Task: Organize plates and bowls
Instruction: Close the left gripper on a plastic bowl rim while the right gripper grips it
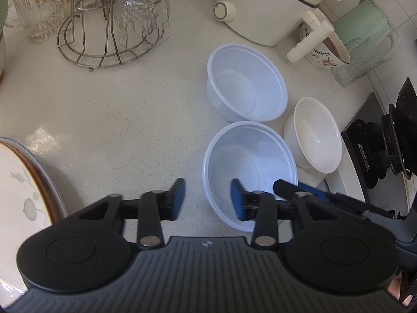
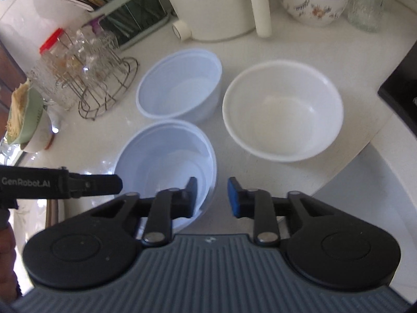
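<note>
Two translucent plastic bowls and a white ceramic bowl stand on the pale counter. In the left wrist view the near plastic bowl (image 1: 250,172) sits just ahead, the far plastic bowl (image 1: 246,83) behind it, the white bowl (image 1: 315,135) to the right. My left gripper (image 1: 208,198) is open, straddling the near bowl's left rim. My right gripper (image 2: 211,195) is open, its left finger over the near plastic bowl (image 2: 166,167); the far plastic bowl (image 2: 179,83) and white bowl (image 2: 282,109) lie ahead. The other gripper's finger (image 2: 99,184) enters from the left.
A floral plate (image 1: 23,198) lies at the left. A wire rack with glasses (image 1: 109,26), a white cooker (image 1: 265,5), a floral bowl (image 1: 328,52), a green jug (image 1: 365,39) and a black stove (image 1: 378,151) ring the counter. A chopstick holder (image 2: 125,13) stands behind.
</note>
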Tool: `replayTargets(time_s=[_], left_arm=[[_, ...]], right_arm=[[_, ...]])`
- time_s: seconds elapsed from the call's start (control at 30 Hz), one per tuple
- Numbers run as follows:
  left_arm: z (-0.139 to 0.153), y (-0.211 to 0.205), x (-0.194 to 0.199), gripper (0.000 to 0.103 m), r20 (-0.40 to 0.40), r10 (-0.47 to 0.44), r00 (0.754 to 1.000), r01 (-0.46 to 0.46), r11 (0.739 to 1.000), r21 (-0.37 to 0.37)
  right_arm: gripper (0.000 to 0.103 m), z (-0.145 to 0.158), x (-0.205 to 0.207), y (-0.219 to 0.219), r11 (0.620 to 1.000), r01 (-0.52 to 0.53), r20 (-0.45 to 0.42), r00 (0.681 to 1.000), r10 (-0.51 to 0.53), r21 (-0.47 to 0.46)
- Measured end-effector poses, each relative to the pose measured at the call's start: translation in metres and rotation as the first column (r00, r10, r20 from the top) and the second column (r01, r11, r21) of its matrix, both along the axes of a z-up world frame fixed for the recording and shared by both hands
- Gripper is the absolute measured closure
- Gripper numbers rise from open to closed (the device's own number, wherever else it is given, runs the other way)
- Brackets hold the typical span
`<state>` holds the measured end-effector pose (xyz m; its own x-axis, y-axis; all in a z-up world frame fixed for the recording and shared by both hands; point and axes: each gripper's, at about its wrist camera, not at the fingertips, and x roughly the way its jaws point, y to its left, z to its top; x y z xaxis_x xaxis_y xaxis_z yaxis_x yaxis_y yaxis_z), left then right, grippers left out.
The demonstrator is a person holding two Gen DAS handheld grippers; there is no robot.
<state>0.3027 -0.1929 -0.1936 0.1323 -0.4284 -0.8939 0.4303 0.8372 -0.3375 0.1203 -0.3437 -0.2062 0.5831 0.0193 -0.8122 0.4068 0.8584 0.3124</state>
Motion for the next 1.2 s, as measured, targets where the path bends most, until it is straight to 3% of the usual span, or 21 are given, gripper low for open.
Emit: replayTargets(time_s=[0.1,0.2,0.3,0.43,0.67,0.93,1.2], left_arm=[[0.0,0.001,0.003,0.079,-0.007,-0.002,1.0,0.002,1.0,-0.002],[0.001,0.009,0.01,0.085,-0.031,0.044,0.999,-0.044,0.999,-0.017],[0.001,0.013,0.012,0.09,-0.048,0.034,0.998,-0.035,0.999,-0.028],[0.007,0.021,0.008,0.09,-0.024,0.029,0.999,-0.029,1.0,-0.01],[0.021,0.057,0.005,0.09,0.016,0.095,0.995,-0.095,0.995,0.009],[0.03,0.076,0.004,0.09,0.075,0.117,0.99,-0.121,0.991,0.056],[0.027,0.091,0.001,0.09,0.064,0.138,0.988,-0.141,0.989,0.049]], right_arm=[[0.087,0.0,0.002,0.003,1.0,-0.013,0.0,1.0,0.013,-0.001],[0.089,-0.001,0.002,0.004,1.0,-0.015,0.004,1.0,0.015,0.01],[0.091,-0.002,0.001,0.002,0.999,-0.01,0.014,1.0,0.009,0.045],[0.091,0.001,0.001,0.009,0.998,-0.029,0.027,0.999,0.028,0.048],[0.091,0.013,0.012,0.036,0.993,-0.113,0.076,0.991,0.111,0.033],[0.092,0.016,0.031,0.063,0.982,-0.19,0.074,0.979,0.19,-0.013],[0.089,0.011,0.038,0.075,0.98,-0.196,0.061,0.978,0.197,-0.028]])
